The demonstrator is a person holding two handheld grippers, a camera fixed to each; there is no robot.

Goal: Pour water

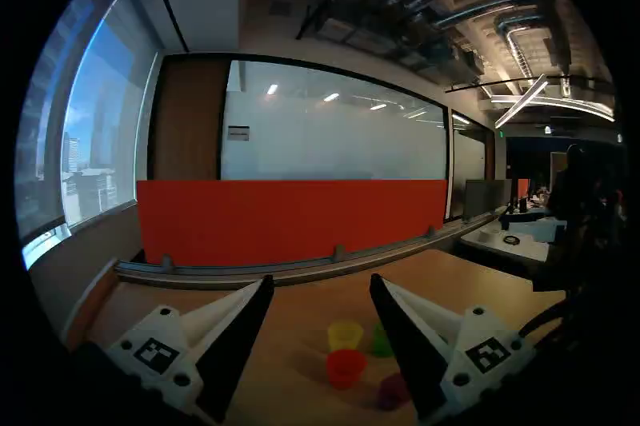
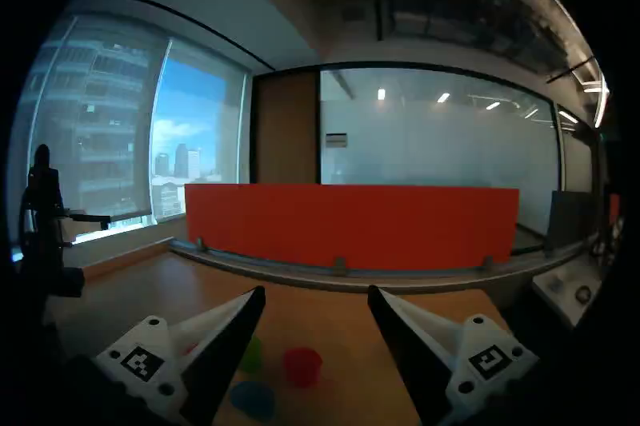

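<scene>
**Both tongs spread over desk, cups below, nothing held**

Left tongs point(image 1: 321, 280): fingers wide apart, empty, hovering above the wooden desk point(image 1: 320, 298). In the left gripper view four small cups stand between and just under the fingers, at about 6 o'clock. The yellow cup point(image 1: 345, 335) is farthest, the green cup point(image 1: 382, 340) just beside it toward 3 o'clock. The red cup point(image 1: 346, 366) is nearer, the purple cup point(image 1: 392, 390) nearest and partly cut off by the finger on that side. All upright; contents can't be made out.

Right tongs point(image 2: 316, 292): also spread, gripping nothing. In the right gripper view a red cup sits at 6 o'clock and a green one toward 7 is half hidden behind a finger. A blue cup point(image 2: 252, 398) is nearest, low in the picture.

Surroundings:
- orange partition point(image 1: 288, 218) runs along the desk's far edge at 12 o'clock
- frosted glass wall point(image 1: 336, 122) behind it
- window point(image 1: 88, 162) at 9 o'clock
- neighbouring desk point(image 1: 512, 238) at 3 o'clock with small items, too small to tell
- dark stand point(image 2: 44, 218) at 9 o'clock in the right gripper view
</scene>
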